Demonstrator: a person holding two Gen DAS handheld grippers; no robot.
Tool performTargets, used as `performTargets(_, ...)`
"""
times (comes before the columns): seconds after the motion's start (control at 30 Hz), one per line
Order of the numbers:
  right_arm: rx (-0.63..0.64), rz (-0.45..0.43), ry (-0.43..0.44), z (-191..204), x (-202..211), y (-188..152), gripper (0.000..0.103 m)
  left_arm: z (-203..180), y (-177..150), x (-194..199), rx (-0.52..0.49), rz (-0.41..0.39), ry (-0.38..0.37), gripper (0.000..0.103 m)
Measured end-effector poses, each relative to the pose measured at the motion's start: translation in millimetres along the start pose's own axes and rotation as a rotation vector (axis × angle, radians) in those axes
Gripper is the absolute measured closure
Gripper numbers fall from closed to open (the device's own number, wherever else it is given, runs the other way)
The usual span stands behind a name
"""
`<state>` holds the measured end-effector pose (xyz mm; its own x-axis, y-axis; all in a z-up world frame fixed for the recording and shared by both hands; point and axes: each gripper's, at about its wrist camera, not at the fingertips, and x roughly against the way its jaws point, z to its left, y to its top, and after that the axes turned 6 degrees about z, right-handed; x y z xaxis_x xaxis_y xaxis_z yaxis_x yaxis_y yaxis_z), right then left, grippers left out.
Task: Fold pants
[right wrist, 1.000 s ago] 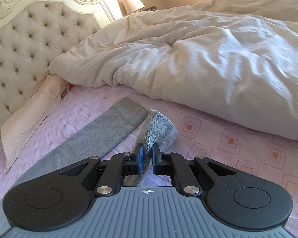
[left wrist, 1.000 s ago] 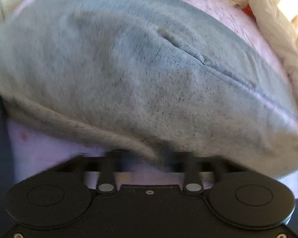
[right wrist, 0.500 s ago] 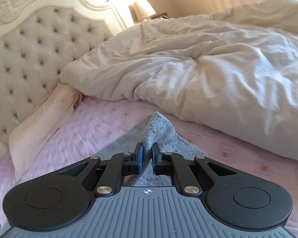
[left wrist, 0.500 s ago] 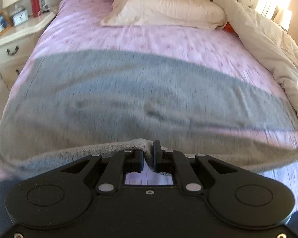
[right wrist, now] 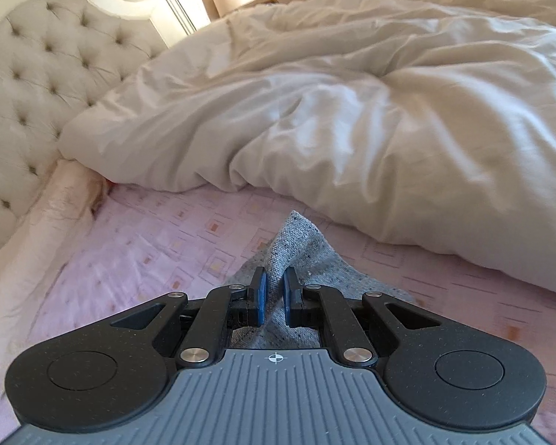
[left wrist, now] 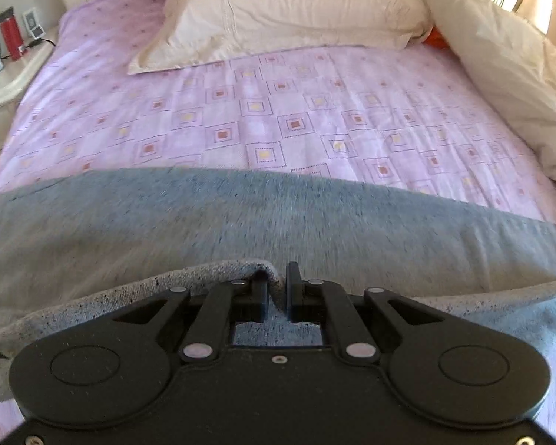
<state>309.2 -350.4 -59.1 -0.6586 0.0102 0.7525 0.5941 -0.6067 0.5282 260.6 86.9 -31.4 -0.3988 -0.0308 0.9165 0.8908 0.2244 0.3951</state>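
Note:
The grey knit pants (left wrist: 278, 218) lie stretched across the pink patterned bed sheet (left wrist: 278, 111), left to right, in the left wrist view. My left gripper (left wrist: 276, 278) is shut on their near edge, lifting a fold of fabric. In the right wrist view my right gripper (right wrist: 273, 282) is shut on a peaked corner of the grey pants (right wrist: 300, 244), held up above the sheet (right wrist: 148, 244). The rest of the pants is hidden below that gripper's body.
A cream pillow (left wrist: 285, 15) lies at the head of the bed. A bunched white duvet (right wrist: 352, 111) fills the bed's far side, also on the right in the left wrist view (left wrist: 507, 74). A tufted headboard (right wrist: 37, 74) and a nightstand (left wrist: 3, 74) with small items stand nearby.
Both grippers have pulled the pants toward the near side of the bed. More bare sheet now shows beyond the pants. The right gripper has drawn closer to the duvet.

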Motion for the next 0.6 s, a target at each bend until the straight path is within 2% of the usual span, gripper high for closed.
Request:
performTargets(0.2,-0.005,0.021,-0.05,9.6,-36.5,4.3,0.094,-9.3,31.3,-38.5,-0.021,0.06,0.028,0.092)
performTargets(0.43,-0.017,0.04,-0.073,9.1,-59.7,4.0,0.094,-11.7,59.6,-66.8,-0.006,0.089,0.011,0.092)
performTargets(0.5,-0.007,0.037,-0.016,6.9,-63.7,6.0,0.09,-14.6,65.5,-72.0,-0.002,0.09,0.01,0.092)
performTargets(0.53,0.002,0.027,0.041,4.6,-63.6,7.8,0.089,-15.4,67.3,-74.4,-0.002,0.092,0.014,0.091)
performTargets(0.6,-0.001,0.001,0.12,-2.5,-60.2,12.4,0.081,-16.4,68.7,-77.4,-0.005,0.099,0.022,0.089)
